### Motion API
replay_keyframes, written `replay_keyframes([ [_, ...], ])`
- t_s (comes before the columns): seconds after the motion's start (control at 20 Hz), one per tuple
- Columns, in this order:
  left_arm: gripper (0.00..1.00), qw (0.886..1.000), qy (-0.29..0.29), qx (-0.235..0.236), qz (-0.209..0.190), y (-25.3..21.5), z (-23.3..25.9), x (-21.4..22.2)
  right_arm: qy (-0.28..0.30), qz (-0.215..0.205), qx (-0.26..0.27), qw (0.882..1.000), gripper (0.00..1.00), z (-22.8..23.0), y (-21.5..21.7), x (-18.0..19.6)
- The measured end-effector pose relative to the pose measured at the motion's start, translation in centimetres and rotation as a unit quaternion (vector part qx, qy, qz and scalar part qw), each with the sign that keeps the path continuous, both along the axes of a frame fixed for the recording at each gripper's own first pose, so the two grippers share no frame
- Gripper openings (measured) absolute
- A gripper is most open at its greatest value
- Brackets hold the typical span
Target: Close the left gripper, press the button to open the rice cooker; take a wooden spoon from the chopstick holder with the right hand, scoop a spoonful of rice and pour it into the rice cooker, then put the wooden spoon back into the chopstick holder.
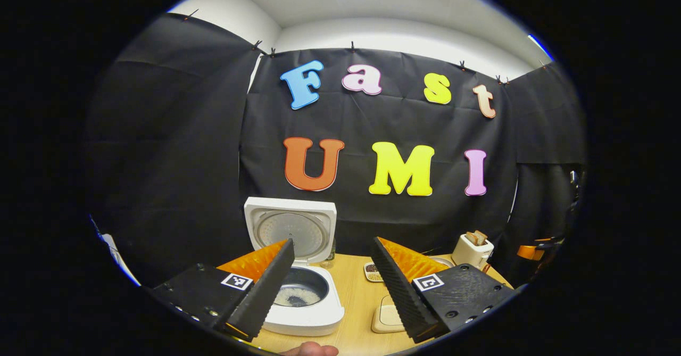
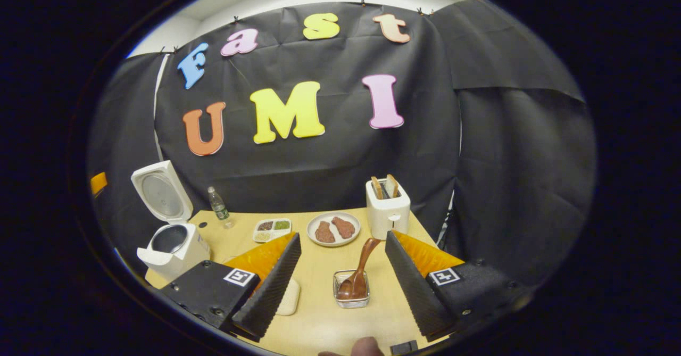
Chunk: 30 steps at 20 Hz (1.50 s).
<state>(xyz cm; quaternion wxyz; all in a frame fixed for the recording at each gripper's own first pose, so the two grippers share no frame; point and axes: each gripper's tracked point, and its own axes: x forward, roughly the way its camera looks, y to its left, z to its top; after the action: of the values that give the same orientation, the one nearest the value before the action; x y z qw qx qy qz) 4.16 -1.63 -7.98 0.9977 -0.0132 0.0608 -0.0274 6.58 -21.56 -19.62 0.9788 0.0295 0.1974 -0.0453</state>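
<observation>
The white rice cooker [image 1: 298,308] stands open on the wooden table with its lid [image 1: 290,228] upright, and some white rice lies in the dark inner pot [image 1: 298,292]. My left gripper [image 1: 332,240] is open above and in front of it, holding nothing. The cooker [image 2: 173,247] also stands far left in the right gripper view. A brown wooden spoon [image 2: 362,265] leans in a small metal holder [image 2: 351,298], bowl end down. My right gripper [image 2: 343,234] is open with nothing between its fingers, and the holder sits just ahead between them.
A plate [image 2: 333,229] with two brown pieces, a divided dish of grains [image 2: 272,229], a white toaster [image 2: 388,212] and a water bottle [image 2: 218,204] stand along the back. A cream square pad [image 2: 290,297] lies near the front. A fingertip [image 2: 364,347] shows at the bottom edge.
</observation>
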Motion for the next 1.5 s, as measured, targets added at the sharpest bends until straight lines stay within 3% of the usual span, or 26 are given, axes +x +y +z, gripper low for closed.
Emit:
replay_keyframes([
  [0.5,0.94,1.0,0.008,0.004,0.011,-2.8,-1.4,1.2,0.105,-0.01,0.088,0.991,0.96,-13.5,-3.4,7.8],
  [0.65,0.94,1.0,0.017,0.006,0.024,-2.9,-2.0,2.2,0.134,-0.016,0.096,0.986,1.0,-16.8,-4.7,9.8],
  [0.85,0.94,0.999,0.033,0.016,0.032,-2.7,-2.7,2.6,0.171,-0.003,0.122,0.978,0.94,-20.0,-4.6,11.9],
  [0.95,0.94,0.998,0.04,0.026,0.043,-2.1,-3.2,2.8,0.179,0.009,0.139,0.974,0.83,-20.5,-3.9,12.5],
  [1.0,0.94,0.998,0.045,0.026,0.047,-1.8,-3.4,2.8,0.179,0.011,0.144,0.973,0.69,-20.5,-3.7,12.7],
  [1.1,0.94,0.997,0.054,0.017,0.056,-1.2,-3.7,3.0,0.182,0.018,0.144,0.973,0.56,-20.5,-3.3,12.8],
  [1.15,0.94,0.996,0.057,0.011,0.06,-1.0,-3.7,3.0,0.181,0.018,0.14,0.973,0.57,-20.4,-3.3,12.7],
  [1.3,0.94,0.996,0.06,0.001,0.065,-0.7,-3.9,3.2,0.173,0.012,0.129,0.976,0.33,-19.3,-3.9,12.1],
  [1.5,0.94,0.997,0.053,-0.004,0.06,-0.7,-3.3,3.1,0.174,0.011,0.133,0.976,0.24,-18.1,-3.6,10.6],
])
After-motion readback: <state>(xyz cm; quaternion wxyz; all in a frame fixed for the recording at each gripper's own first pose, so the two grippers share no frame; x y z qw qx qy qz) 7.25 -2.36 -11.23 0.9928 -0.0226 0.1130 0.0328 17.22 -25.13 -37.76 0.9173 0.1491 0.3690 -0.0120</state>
